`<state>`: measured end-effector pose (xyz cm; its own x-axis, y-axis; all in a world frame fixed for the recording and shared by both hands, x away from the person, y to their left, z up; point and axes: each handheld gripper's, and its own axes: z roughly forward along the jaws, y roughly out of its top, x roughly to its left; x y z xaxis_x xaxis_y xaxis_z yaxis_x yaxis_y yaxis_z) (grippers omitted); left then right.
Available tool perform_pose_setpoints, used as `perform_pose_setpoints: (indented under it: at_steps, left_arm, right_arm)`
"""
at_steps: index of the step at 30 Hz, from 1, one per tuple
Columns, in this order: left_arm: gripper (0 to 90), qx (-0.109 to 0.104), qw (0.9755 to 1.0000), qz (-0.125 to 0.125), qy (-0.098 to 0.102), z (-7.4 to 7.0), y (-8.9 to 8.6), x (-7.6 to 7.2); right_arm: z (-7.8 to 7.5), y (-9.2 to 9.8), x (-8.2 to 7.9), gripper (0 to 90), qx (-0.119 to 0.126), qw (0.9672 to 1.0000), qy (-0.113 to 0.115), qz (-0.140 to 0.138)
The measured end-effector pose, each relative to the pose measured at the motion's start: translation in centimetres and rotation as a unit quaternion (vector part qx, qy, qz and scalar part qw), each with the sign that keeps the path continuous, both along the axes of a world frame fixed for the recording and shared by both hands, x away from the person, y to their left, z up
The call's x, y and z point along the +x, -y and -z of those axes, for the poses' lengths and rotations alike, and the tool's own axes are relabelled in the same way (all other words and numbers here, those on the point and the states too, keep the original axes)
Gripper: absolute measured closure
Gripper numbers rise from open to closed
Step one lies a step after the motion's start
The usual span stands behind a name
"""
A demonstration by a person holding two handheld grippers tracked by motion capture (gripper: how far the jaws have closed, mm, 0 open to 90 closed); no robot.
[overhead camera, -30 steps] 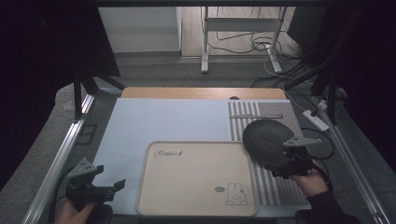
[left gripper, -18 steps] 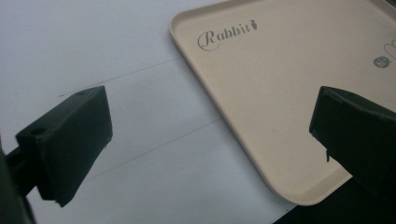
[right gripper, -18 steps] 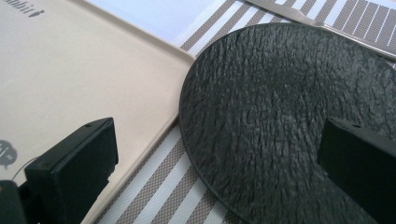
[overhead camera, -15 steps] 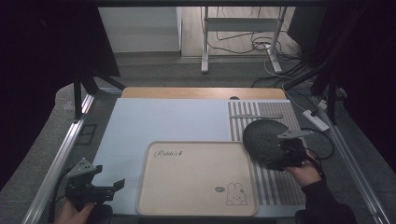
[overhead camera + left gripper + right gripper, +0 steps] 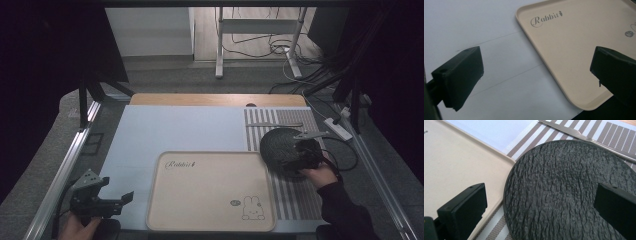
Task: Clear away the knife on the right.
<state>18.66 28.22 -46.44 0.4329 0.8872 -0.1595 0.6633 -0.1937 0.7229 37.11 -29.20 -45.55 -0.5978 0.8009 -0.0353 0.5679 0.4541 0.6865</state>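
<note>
A black round plate [image 5: 281, 146] with a rough surface lies on the striped placemat [image 5: 295, 200], its left edge next to the beige tray [image 5: 210, 192]. My right gripper [image 5: 301, 157] hovers over the plate's near right part, open. In the right gripper view the plate [image 5: 564, 187] spreads between the two wide-apart jaws of the right gripper [image 5: 541, 205], and nothing is clamped. My left gripper [image 5: 119, 200] is held at the table's front left, open and empty. In its own view the left gripper [image 5: 537, 75] looks at the tray's [image 5: 579, 47] left rim, printed "Rabbit".
A metal knife [image 5: 277, 124] lies on the striped placemat behind the plate; in the right gripper view the knife [image 5: 584, 136] passes just beyond the plate's far edge. A pale blue mat [image 5: 175, 130] covers the left and middle. Cables [image 5: 345, 150] trail at the right.
My right gripper has shifted a little away from me and to the left, farther over the black plate. The left gripper has barely moved.
</note>
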Motion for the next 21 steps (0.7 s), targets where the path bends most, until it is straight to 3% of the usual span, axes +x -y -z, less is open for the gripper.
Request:
perform_pose_setpoints:
  at_steps: [8, 17, 21]
  left_arm:
    - [0.5, -0.001, 1.0, 0.0, 0.0, 0.0, 0.0, 0.0]
    - [0.5, -0.002, 1.0, 0.0, 0.0, 0.0, -0.1, 0.0]
    - [0.7, -0.002, 1.0, 0.0, 0.001, 0.0, -0.1, 0.0]
  right_arm:
    - [0.7, -0.6, 2.3, 0.0, -0.014, 0.9998, 0.008, -0.01]
    - [1.7, -1.5, 5.7, 0.0, -0.024, 0.9988, -0.005, -0.041]
    - [2.0, -2.3, 6.9, 0.0, -0.019, 0.9989, -0.012, -0.042]
